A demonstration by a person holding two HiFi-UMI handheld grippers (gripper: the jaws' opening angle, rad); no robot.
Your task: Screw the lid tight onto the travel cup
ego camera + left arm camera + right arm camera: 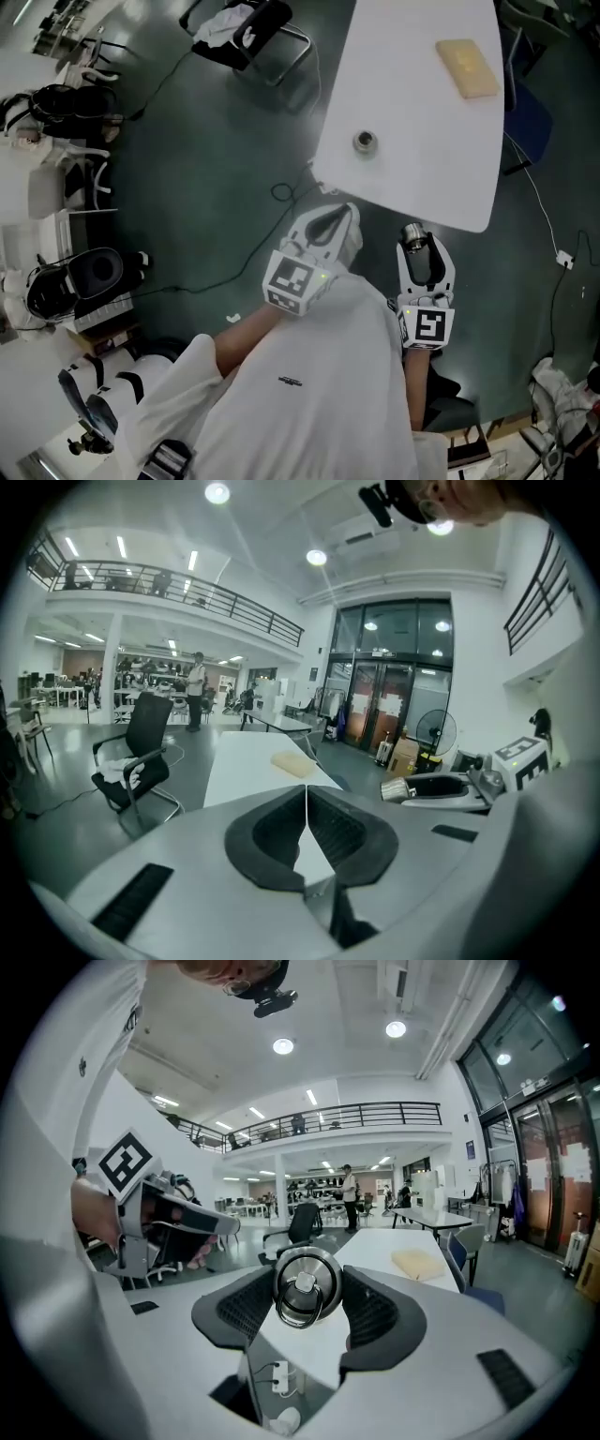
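Right claw (307, 1290) gripping lid (304, 1279), cup (365, 142) (top only)

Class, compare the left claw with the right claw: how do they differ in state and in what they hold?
The left claw is shut, its jaws meeting; the right claw is spread wide. The left claw holds nothing; the right claw grips a round steel lid with a ring. Both have dark ribbed jaws and point towards the white table.
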